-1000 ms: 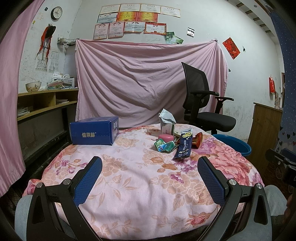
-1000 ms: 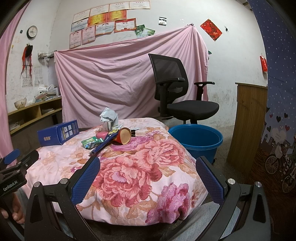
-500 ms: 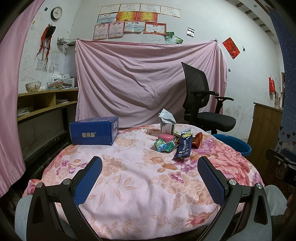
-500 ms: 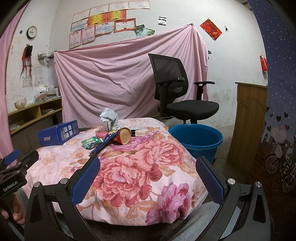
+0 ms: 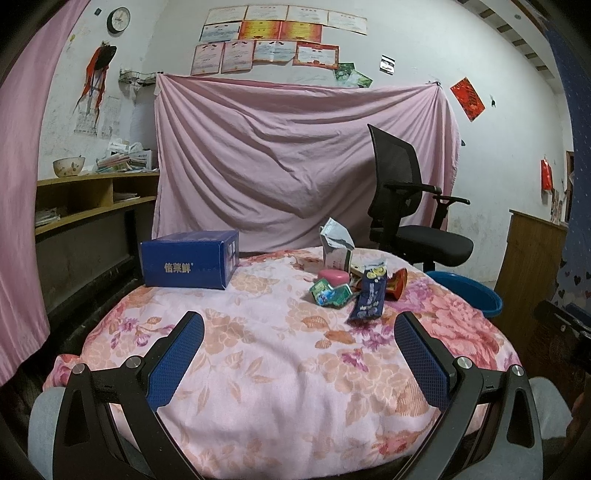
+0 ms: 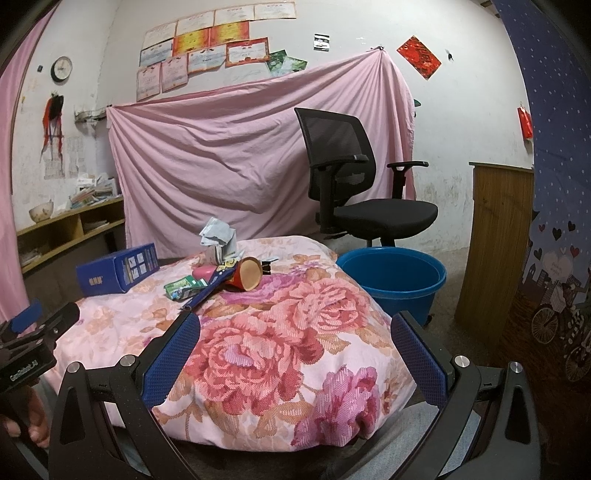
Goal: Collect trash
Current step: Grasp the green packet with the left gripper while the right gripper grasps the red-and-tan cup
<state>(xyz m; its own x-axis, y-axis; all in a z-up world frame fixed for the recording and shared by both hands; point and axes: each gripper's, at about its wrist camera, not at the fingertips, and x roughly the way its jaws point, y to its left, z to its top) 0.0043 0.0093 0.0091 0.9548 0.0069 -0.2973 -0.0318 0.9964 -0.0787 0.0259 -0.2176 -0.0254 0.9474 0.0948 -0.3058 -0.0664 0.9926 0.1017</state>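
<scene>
Black office chair (image 6: 354, 184) before pink sheet (image 5: 288, 162); wall clock (image 5: 118, 20) upper left.

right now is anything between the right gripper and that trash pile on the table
Nothing visible. The right gripper is open, with only bare floral tablecloth between it and the trash pile. The blue box sits off to the left, out of the path.

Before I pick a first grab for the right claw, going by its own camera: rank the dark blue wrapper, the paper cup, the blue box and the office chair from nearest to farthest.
1. Dark blue wrapper, ahead, slightly left, on the table.
2. Paper cup, just behind it, lying on its side.
3. Blue box, far left of the table.
4. Office chair, beyond the table, right.

The right claw is open and empty.
</scene>
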